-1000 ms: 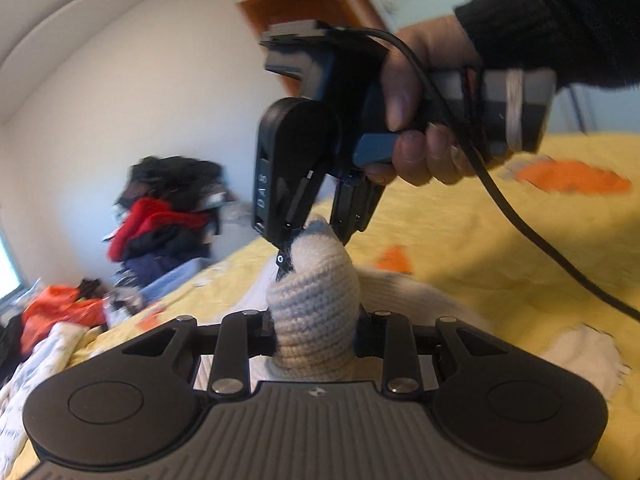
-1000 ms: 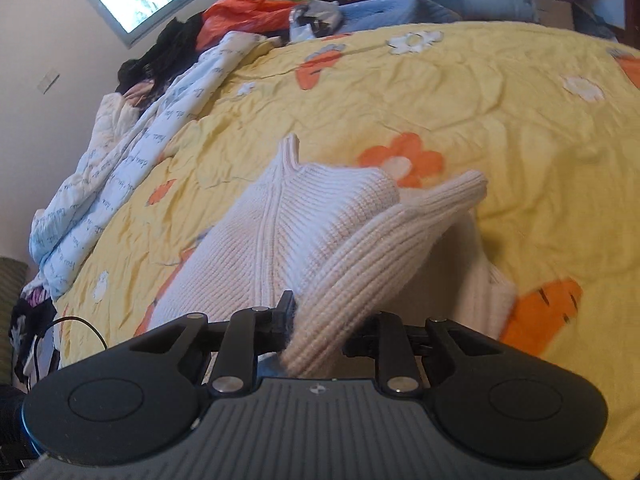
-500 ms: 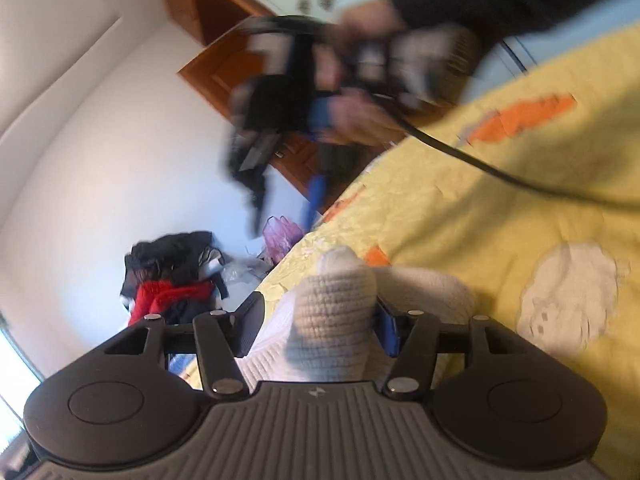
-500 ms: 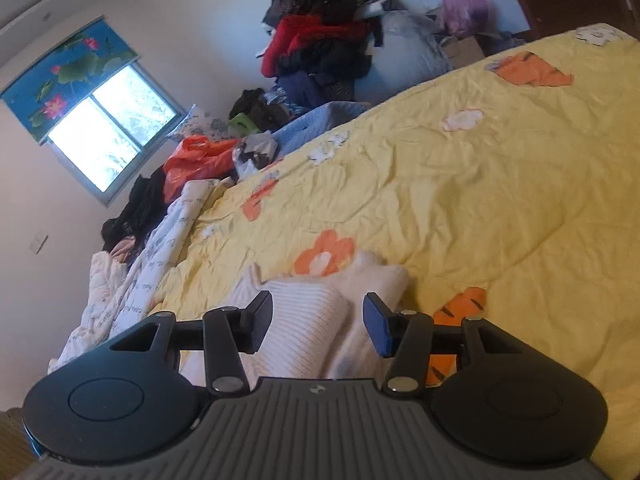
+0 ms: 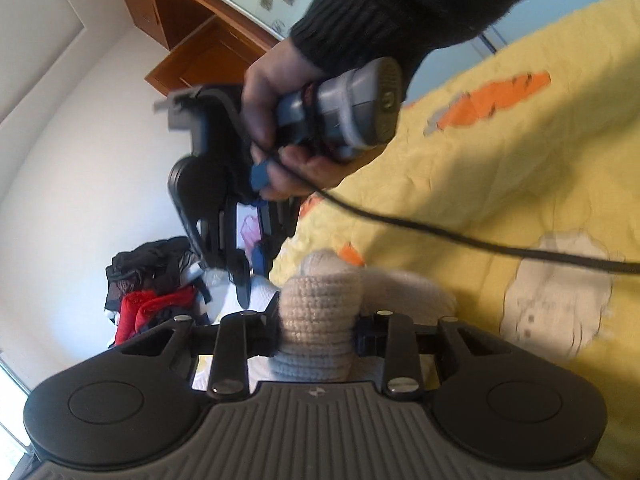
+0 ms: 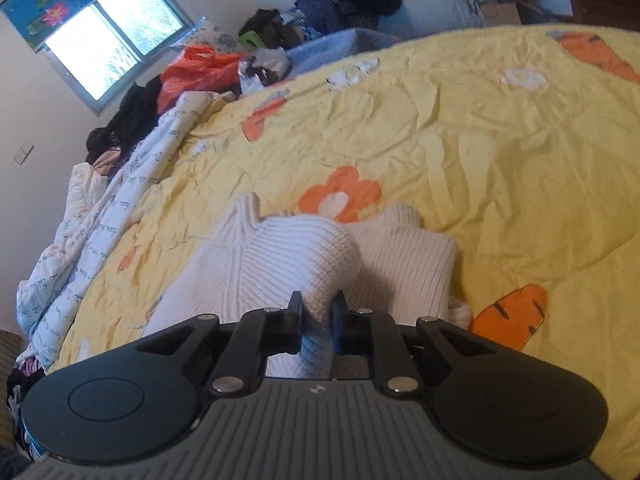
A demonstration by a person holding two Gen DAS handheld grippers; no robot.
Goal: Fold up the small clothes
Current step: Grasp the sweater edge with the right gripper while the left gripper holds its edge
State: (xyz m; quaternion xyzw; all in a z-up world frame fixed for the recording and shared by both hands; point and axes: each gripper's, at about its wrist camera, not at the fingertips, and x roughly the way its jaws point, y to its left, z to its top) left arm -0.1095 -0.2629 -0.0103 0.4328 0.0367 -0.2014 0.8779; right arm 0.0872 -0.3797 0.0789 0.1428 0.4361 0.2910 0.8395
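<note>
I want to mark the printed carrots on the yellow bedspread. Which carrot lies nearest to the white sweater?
The carrot just right of the white sweater, almost touching its edge. The others lie far off.

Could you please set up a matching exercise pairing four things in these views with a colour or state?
Things:
1. cream knitted sweater
2. yellow bedspread
3. black cable
4. window

Descriptions:
A. printed with orange carrots and flowers
B. bright with daylight
C. pinched by both grippers
D. trailing from the right gripper

Pairs: 1-C, 2-A, 3-D, 4-B
</note>
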